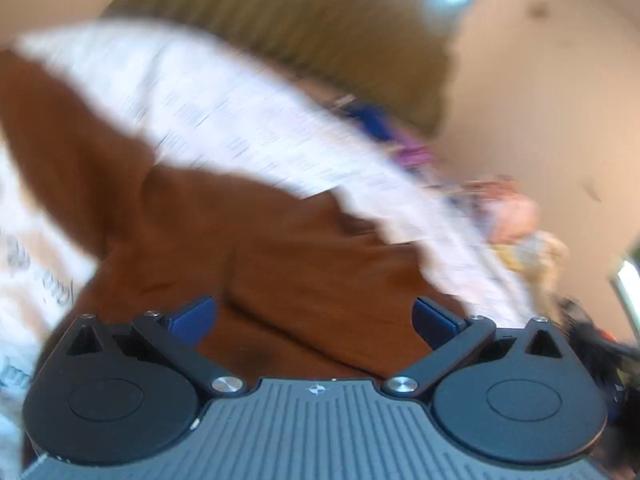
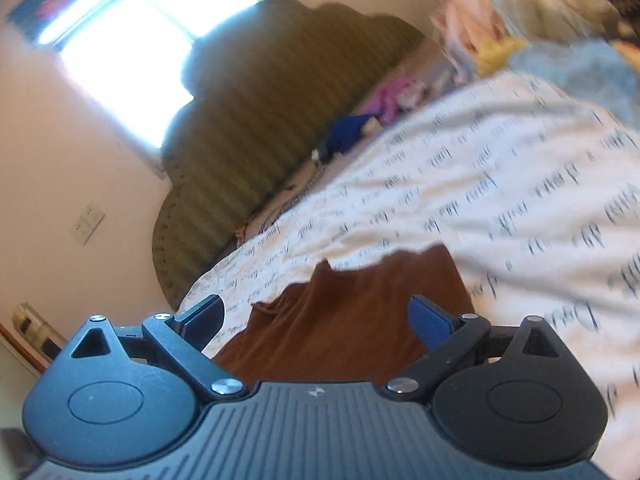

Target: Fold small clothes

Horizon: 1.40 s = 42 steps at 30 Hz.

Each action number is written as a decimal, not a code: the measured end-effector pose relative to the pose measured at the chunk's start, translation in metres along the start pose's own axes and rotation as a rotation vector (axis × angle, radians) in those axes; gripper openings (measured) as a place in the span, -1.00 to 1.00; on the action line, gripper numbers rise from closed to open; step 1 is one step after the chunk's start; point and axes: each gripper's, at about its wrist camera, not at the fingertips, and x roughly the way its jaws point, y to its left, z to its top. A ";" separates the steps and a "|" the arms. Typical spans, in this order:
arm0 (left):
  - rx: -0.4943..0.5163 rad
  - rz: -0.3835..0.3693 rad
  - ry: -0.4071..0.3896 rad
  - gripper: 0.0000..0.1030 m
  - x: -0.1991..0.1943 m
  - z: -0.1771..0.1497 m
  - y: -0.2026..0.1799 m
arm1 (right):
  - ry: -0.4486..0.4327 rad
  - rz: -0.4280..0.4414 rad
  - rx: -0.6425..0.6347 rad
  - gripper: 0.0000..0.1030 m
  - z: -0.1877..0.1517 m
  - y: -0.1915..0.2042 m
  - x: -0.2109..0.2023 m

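Brown garment (image 1: 280, 248) matt soft cloth; printed sheet (image 2: 480, 184) smooth cotton; headboard (image 2: 256, 120) ribbed fabric.

Daylight pours through a blown-out bright rectangular window (image 2: 132, 52), glaring white. Both views are smeared by motion blur. Fisheye bending curves the edges.

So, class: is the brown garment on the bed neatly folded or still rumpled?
Rumpled. The brown garment lies in uneven creases with a ragged edge on the printed sheet; neither view shows a tidy fold.
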 end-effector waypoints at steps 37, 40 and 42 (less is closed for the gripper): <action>0.344 0.449 -0.100 -0.80 0.040 0.029 -0.003 | -0.010 -0.001 -0.277 1.00 -0.005 0.077 -0.043; 0.352 0.488 -0.046 -0.79 0.053 0.021 0.015 | -0.004 -0.273 -0.303 1.00 0.013 0.020 -0.004; 0.396 0.503 -0.086 -0.79 0.047 0.016 0.010 | 0.072 -0.353 -0.253 1.00 0.022 -0.015 0.024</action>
